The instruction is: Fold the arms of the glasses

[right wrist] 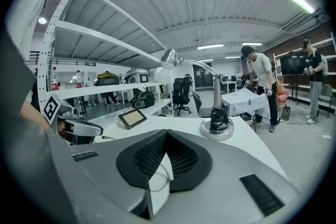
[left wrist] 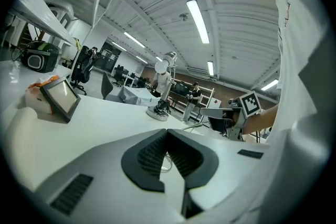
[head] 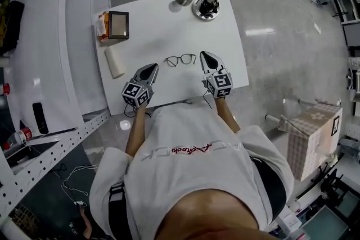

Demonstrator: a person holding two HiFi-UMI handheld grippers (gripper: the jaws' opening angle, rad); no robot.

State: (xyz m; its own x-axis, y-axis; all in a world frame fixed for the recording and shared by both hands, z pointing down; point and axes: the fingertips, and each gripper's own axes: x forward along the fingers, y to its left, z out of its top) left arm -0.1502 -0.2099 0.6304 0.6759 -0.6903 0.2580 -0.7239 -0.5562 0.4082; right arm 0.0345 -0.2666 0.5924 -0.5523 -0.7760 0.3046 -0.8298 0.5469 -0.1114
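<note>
**Closed jaws flank a light frame: mind the nudge**

The glasses (head: pixel 180 59) lie near the middle of the white table (head: pixel 228 50), lenses in a row from 9 to 3 o'clock. How their arms stand is too small to tell from above.

The main risk, as I judge it, is pushing rather than folding. The frame is thin and light on a smooth top, so a closed tip that meets it from one side could slide or spin it away. You would need to brace one end while the other works an arm.

Your right gripper (head: pixel 205 55) sits just beside the frame at its 3 o'clock. Your left gripper (head: pixel 152 67) is near it at 8 o'clock. Both have their jaws pressed together at the tips and hold nothing; neither seems to touch the frame.

Farther out are a lamp (head: pixel 205 5) at 1 o'clock, a small screen (head: pixel 118 24) at 10 and a pale roll (head: pixel 114 60) at 9
</note>
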